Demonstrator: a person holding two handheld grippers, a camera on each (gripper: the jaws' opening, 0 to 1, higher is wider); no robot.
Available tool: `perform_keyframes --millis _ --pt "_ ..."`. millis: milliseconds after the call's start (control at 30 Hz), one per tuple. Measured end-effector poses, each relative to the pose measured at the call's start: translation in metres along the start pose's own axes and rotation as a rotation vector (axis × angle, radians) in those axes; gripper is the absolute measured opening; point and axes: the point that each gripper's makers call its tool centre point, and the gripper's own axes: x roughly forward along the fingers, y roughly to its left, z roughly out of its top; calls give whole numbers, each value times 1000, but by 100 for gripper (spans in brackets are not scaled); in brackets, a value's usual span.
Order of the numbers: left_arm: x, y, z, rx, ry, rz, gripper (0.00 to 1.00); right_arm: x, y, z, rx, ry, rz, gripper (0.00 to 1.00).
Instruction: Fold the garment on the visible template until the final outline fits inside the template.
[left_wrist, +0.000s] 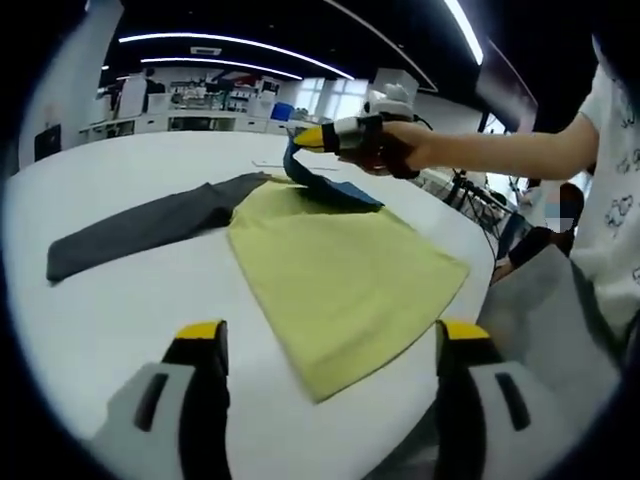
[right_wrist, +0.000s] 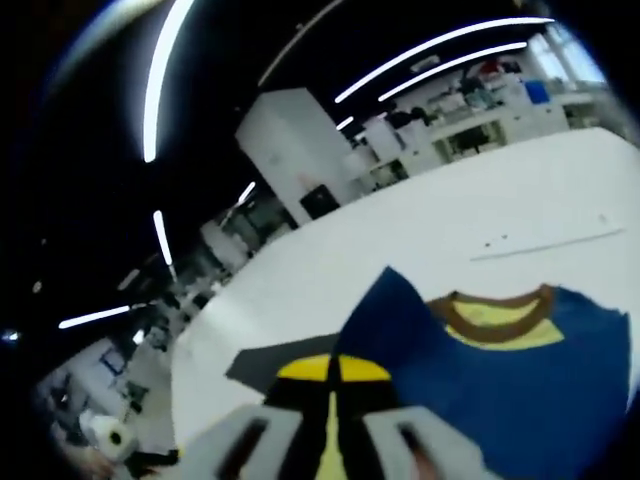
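On the white surface (left_wrist: 120, 310) the T-shirt (left_wrist: 340, 280) lay ahead of my left gripper (left_wrist: 325, 345), whose fingers stood wide and empty; my right gripper (right_wrist: 333, 372), nearer the collar, had its fingers pinched on the blue shoulder.

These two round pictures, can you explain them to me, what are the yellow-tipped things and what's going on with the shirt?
A person holds a hand tool with two jaws in each hand; a fisheye camera rides on each. The left gripper view looks over its own open left gripper at a white table with a yellow and blue garment and a dark grey sleeve. The right gripper, in the person's hand, pinches the garment's blue edge and lifts it. The right gripper view looks along those shut jaws at the blue fabric and brown collar.
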Motion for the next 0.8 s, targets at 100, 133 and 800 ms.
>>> perform_keyframes --millis 100,133,800 --pt "0 1 -1 -8 -2 1 83 11 -1 -7 -21 28 3 0" --pt "0 1 -2 -10 -1 2 82 15 -2 -9 -26 36 2 0" --pt "1 0 -12 -48 12 15 82 54 4 -81 -66 211 2 0"
